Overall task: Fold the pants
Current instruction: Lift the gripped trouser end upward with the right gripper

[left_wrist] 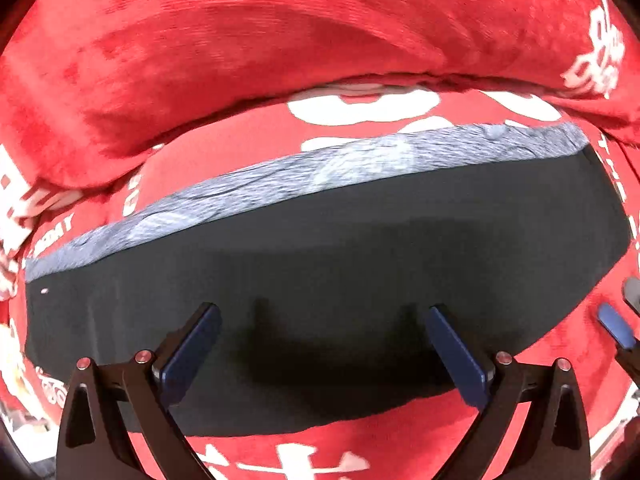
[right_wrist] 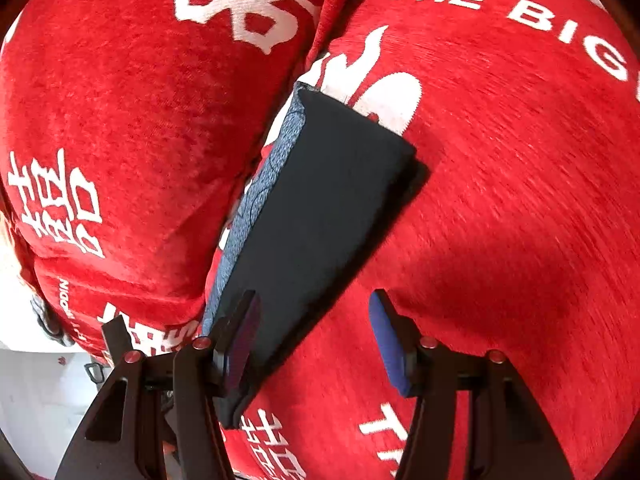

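Folded dark pants (left_wrist: 320, 264) lie on red printed sofa cover (left_wrist: 200, 40)

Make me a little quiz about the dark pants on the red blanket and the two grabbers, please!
1. True or false: the left gripper is squeezing the pants.
2. What colour is the strip of cloth that shows along the far edge of the pants? A) yellow B) blue-grey C) green
3. What do the pants lie on?

Key
1. False. Its jaws stand wide apart above the dark cloth and hold nothing.
2. B, blue-grey.
3. A red blanket with white lettering. In the right wrist view the right gripper is open too, with the near end of the pants by its left finger.
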A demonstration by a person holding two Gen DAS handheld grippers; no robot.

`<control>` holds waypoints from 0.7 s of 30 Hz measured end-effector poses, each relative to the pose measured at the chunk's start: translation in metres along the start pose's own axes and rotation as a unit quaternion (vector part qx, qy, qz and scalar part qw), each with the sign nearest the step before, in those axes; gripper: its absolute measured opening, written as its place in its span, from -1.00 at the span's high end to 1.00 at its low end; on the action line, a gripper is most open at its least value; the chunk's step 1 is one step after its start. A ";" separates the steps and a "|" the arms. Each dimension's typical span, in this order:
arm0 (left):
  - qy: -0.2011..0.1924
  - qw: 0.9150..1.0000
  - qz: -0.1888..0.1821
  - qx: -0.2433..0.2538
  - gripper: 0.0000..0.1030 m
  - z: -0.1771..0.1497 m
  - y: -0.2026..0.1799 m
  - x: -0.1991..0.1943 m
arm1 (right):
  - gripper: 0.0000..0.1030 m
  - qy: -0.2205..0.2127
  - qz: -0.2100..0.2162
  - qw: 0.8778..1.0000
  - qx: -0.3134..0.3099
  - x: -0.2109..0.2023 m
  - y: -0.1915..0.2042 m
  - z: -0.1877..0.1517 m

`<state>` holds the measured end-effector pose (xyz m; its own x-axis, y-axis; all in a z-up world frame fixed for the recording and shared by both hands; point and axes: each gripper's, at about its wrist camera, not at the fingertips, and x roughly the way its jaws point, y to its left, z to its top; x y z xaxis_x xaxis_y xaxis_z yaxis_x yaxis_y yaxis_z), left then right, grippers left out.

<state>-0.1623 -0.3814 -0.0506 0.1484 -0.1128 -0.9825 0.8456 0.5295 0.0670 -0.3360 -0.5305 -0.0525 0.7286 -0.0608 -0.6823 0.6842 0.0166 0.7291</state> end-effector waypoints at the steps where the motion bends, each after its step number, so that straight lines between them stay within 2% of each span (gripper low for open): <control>1: 0.004 1.000 -0.001 0.002 -1.00 0.001 -0.004 0.004 | -0.17 -0.001 0.003 1.000 0.005 0.002 -0.002 0.003; 4: 0.023 1.000 -0.001 -0.003 -1.00 -0.004 -0.009 0.021 | -0.17 -0.004 0.002 1.000 0.005 0.007 -0.002 0.006; 8: 0.021 0.999 -0.022 -0.032 -1.00 -0.010 -0.001 0.022 | -0.17 -0.005 0.008 1.000 0.014 0.017 -0.009 0.008; 15: 0.007 1.000 -0.020 -0.021 -1.00 -0.012 -0.006 0.023 | -0.17 -0.060 0.045 0.996 0.040 0.027 -0.013 0.026; 16: 0.010 0.999 -0.022 -0.021 -1.00 -0.012 -0.005 0.022 | -0.11 -0.061 0.047 0.996 0.042 0.031 -0.011 0.031; 17: 0.013 0.999 -0.022 -0.019 -1.00 -0.011 -0.005 0.021 | 0.33 -0.055 0.044 0.996 0.046 0.035 -0.008 0.035; 18: 0.014 1.000 -0.020 -0.018 -0.91 -0.009 -0.005 0.018 | 0.68 -0.048 0.030 0.997 0.048 0.037 -0.006 0.038; 20: -0.004 1.000 -0.004 -0.018 -0.69 -0.005 -0.003 0.004 | 0.75 -0.041 0.015 0.998 0.035 0.037 0.003 0.042; 21: -0.015 1.000 -0.004 -0.022 -0.69 -0.002 0.000 -0.003 | 0.75 -0.043 0.013 0.999 0.018 0.033 0.011 0.042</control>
<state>-0.1641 -0.3791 -0.0479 0.1580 -0.1426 -0.9771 0.8237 0.5647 0.0509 -0.3057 -0.5742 -0.0649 0.7393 -0.1455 -0.6574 0.6626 -0.0164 0.7488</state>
